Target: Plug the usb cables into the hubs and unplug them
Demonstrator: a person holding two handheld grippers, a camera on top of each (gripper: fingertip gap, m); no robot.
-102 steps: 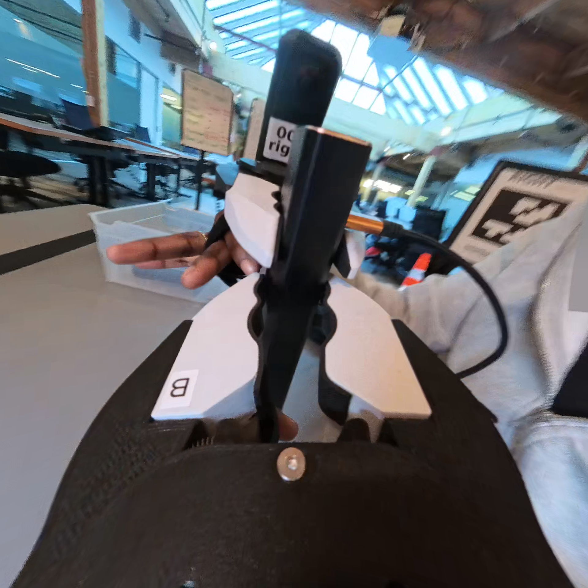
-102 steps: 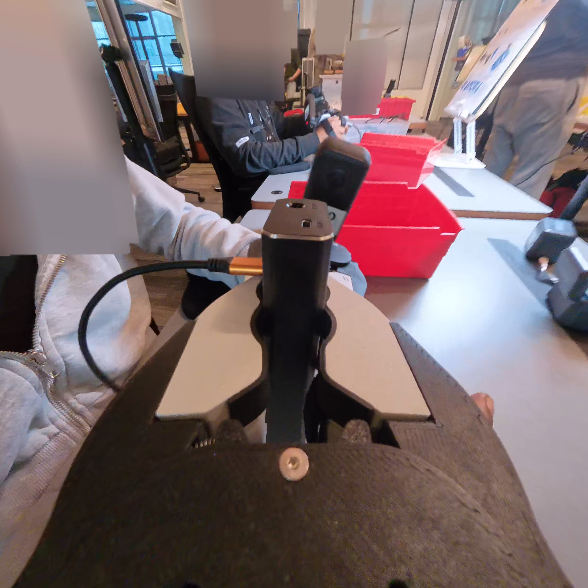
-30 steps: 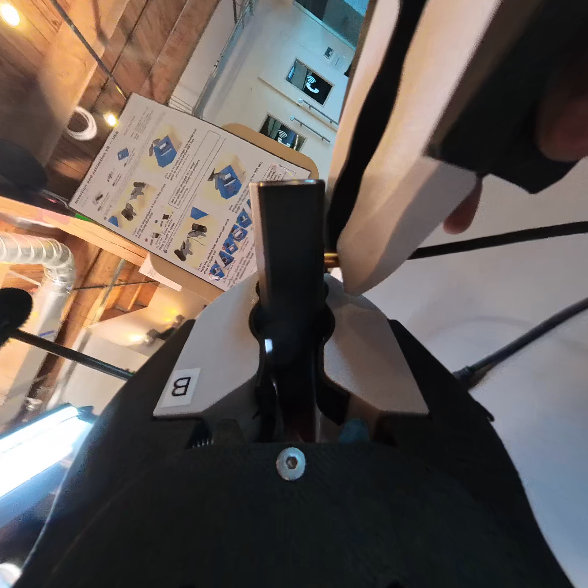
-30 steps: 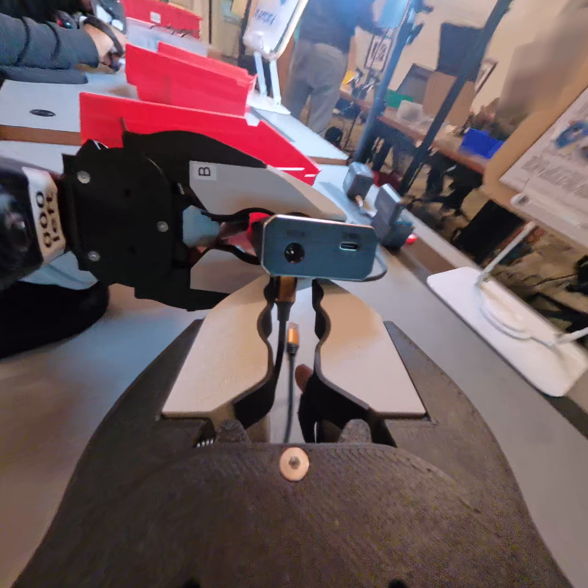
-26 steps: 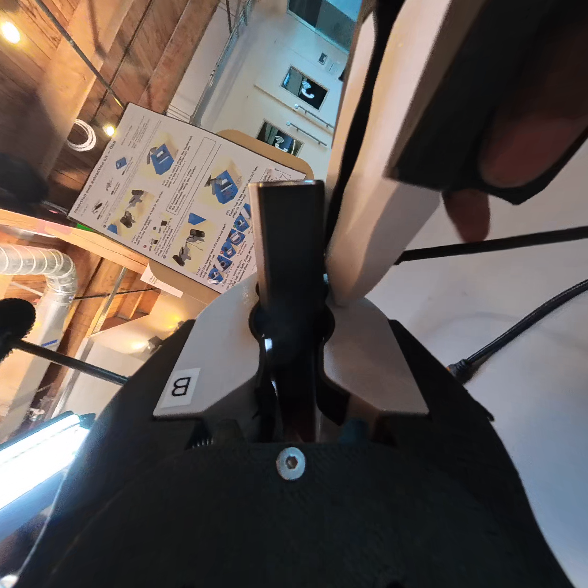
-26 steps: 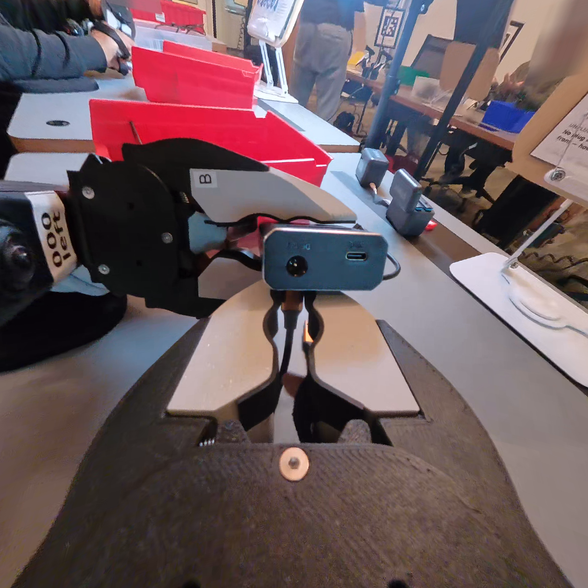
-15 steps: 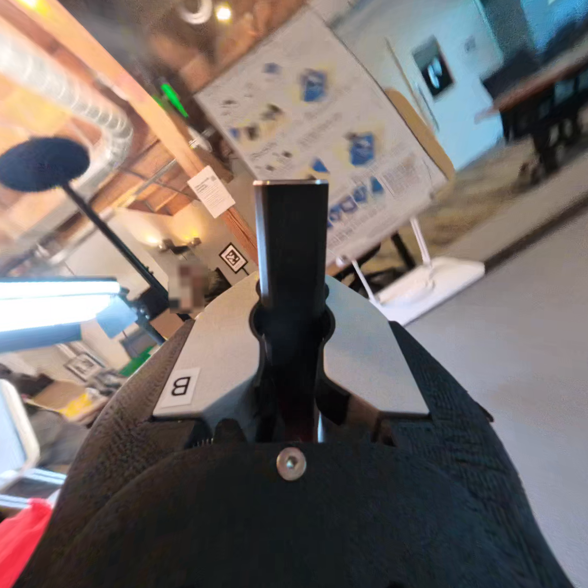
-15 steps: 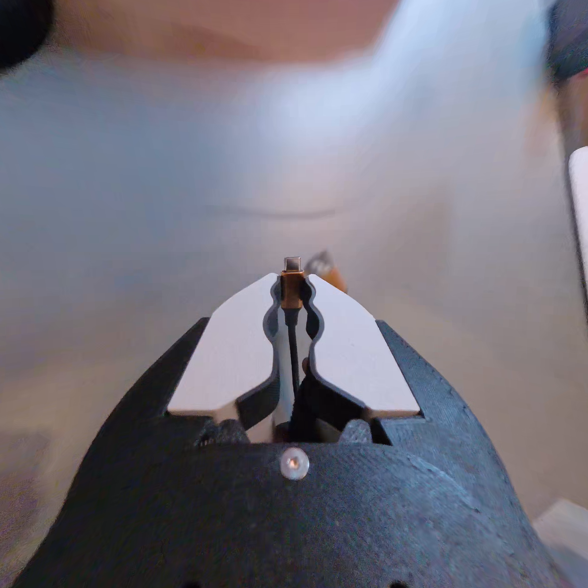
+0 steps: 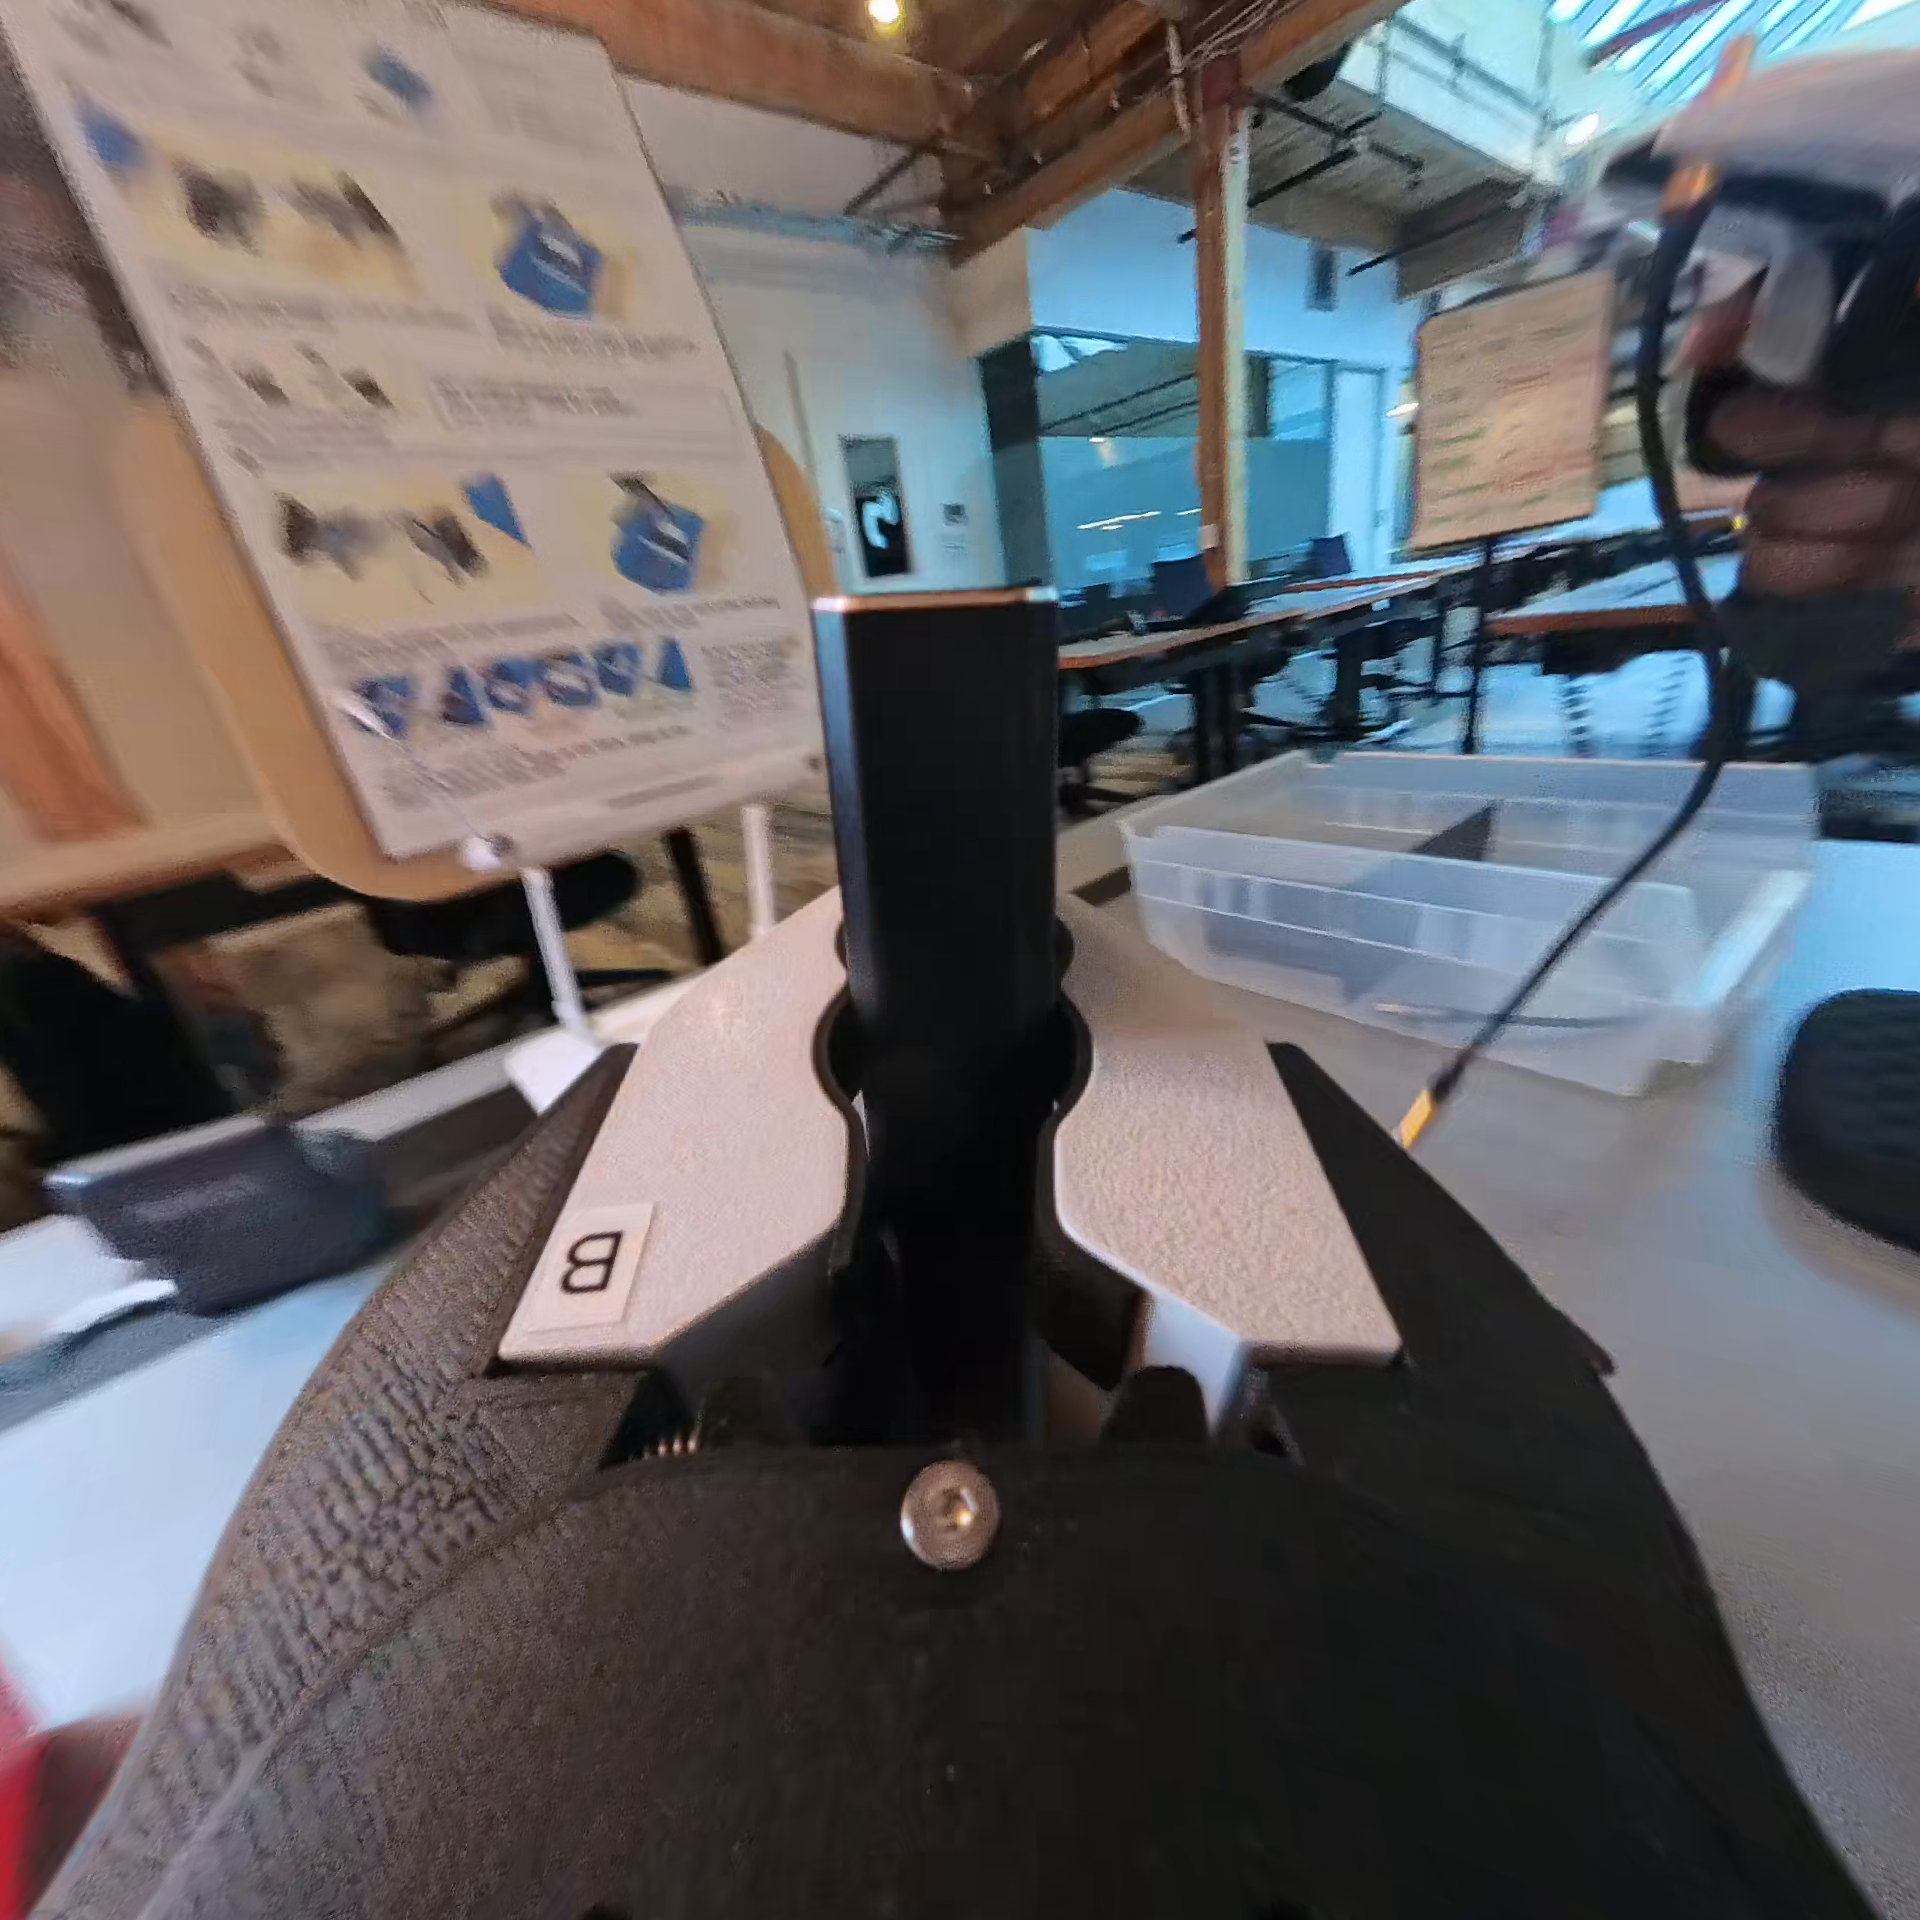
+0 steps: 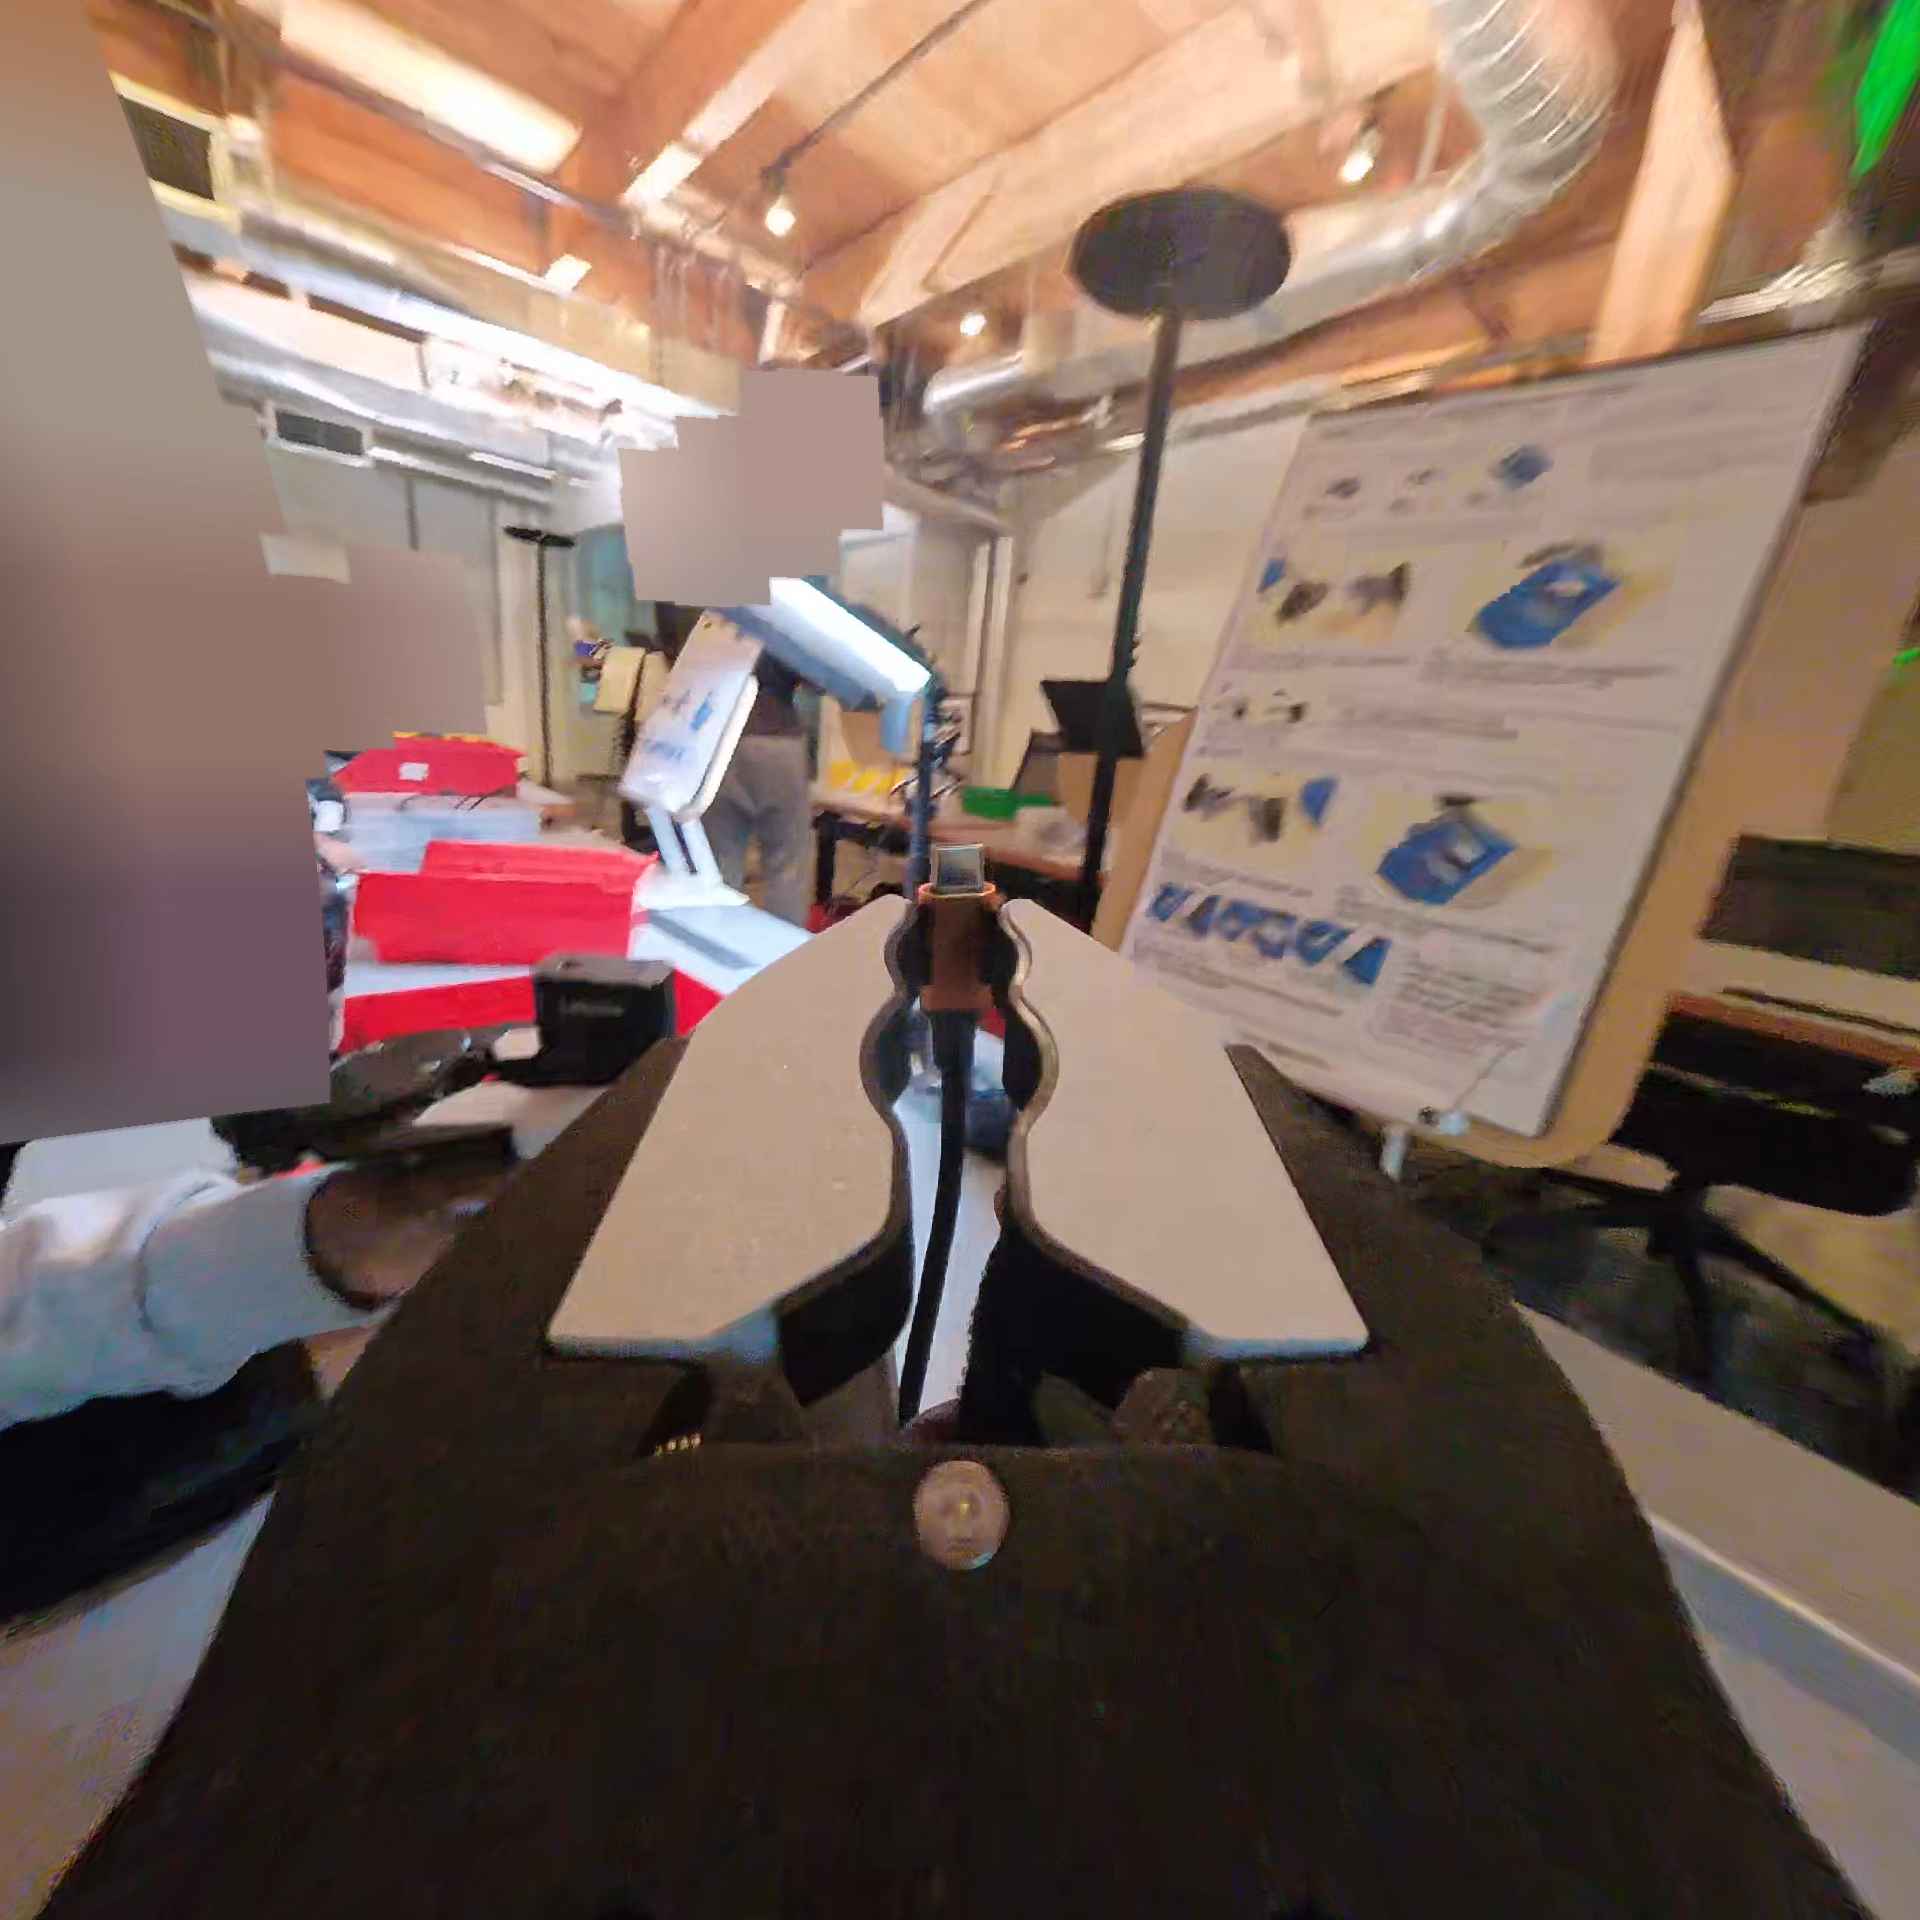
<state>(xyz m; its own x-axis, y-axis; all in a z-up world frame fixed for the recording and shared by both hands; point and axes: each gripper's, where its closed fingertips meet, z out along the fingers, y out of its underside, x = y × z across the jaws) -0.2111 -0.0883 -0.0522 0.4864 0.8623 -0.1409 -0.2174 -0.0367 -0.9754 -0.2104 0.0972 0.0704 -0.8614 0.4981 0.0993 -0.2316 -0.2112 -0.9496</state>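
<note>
The left gripper (image 9: 951,997) is clenched on a dark USB hub (image 9: 940,790) that stands up between its fingers, clear of the grey table (image 9: 1714,1299). Over to the right, the right gripper (image 10: 958,940) pinches a black USB cable (image 10: 940,1164) by its copper-collared plug (image 10: 956,935), unplugged and well apart from the hub.

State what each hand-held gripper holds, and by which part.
Left hand-held gripper: hub, by its lower end. Right hand-held gripper: cable, by its orange plug.
</note>
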